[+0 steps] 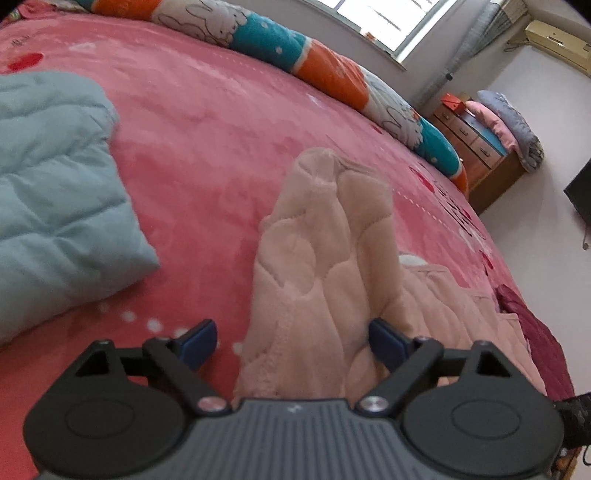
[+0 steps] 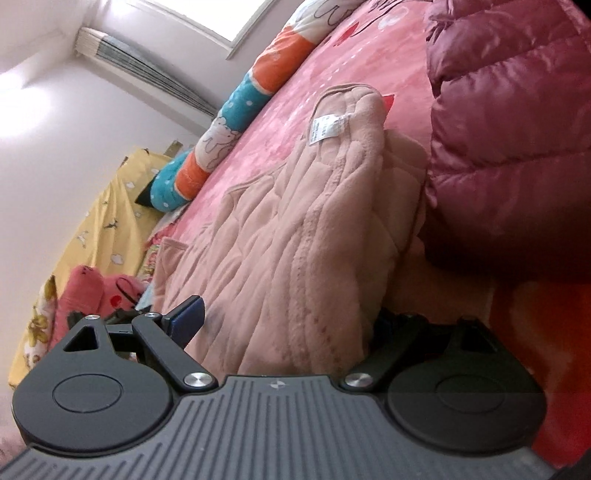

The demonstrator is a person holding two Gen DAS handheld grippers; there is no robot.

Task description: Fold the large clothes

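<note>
My left gripper (image 1: pixel 291 341) stood wide, its blue pads (image 1: pixel 201 341) off the cloth; the pink fleece (image 1: pixel 325 266) ran up between them, its sleeve stretched away over the bed (image 1: pixel 207 122). Right pad touched a fold; I could not tell any pressing. My right gripper (image 2: pixel 284 317) also stood wide, fleece (image 2: pixel 295 229) lying between the fingers, the right finger half buried. White label (image 2: pixel 327 127) near the far end. Maroon puffer (image 2: pixel 509 129) touching the fleece on the right. Blue quilted jacket (image 1: pixel 51 184) lay apart, left. Bolster (image 1: pixel 258 33) along the far edge.
</note>
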